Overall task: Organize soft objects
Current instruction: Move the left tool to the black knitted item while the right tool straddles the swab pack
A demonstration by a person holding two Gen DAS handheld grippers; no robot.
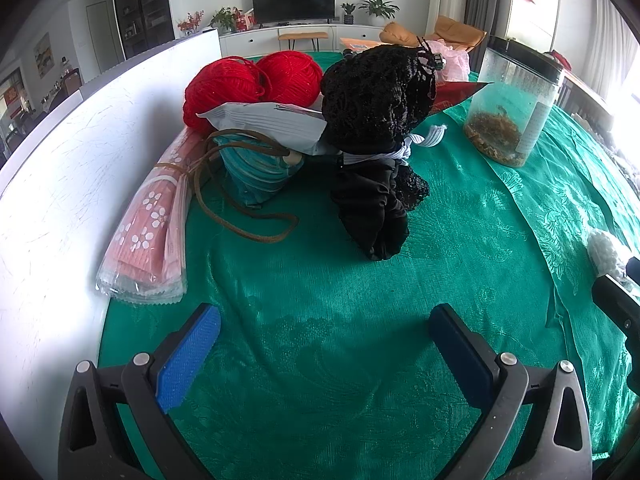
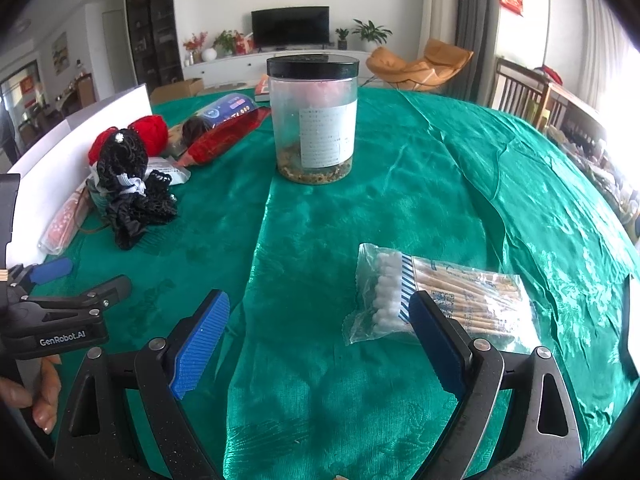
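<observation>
Left wrist view: left gripper [image 1: 324, 344] wide open w/ nothing in it, over green table [image 1: 320, 280]; black lace bundle [image 1: 376, 128] lies ahead beside red yarn balls [image 1: 252, 80]. Right wrist view: right gripper [image 2: 320, 336] also spread wide, empty, w/ cotton swab bag [image 2: 432, 296] just beside its right finger; plastic jar [image 2: 313, 118] stands farther back.

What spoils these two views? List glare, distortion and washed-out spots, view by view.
Left wrist view: the white board is overexposed, the window side at right blown out, and fisheye bends the table edge. Right wrist view: daylight washes out the right edge, the green tablecloth shows sheen, and the cotton swab bag glints.
</observation>
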